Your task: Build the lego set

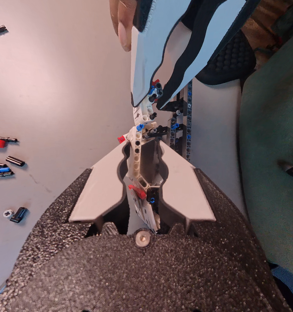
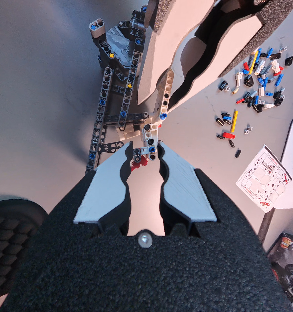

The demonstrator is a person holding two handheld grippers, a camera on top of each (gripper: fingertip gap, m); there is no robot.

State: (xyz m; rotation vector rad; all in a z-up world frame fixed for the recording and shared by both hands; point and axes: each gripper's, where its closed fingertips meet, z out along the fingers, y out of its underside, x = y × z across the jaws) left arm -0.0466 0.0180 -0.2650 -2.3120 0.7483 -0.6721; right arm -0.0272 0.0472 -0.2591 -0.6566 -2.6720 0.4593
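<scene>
While both tools meet over the grey table (image 2: 41,101), the left tool (image 1: 143,145) is clamped on a white beam assembly (image 1: 136,157), which runs between its fingers. At that assembly's far end, the right tool (image 2: 145,143) has its fingers closed onto a small white piece with blue and black pins (image 2: 150,143) (contact looks real, though grip firmness is unclear). Just beside them lies the dark grey lego frame (image 2: 107,94), flat on the table. A loose parts pile (image 2: 260,79) sits well apart to the right, with a sticker sheet (image 2: 264,179) nearer the table edge.
</scene>
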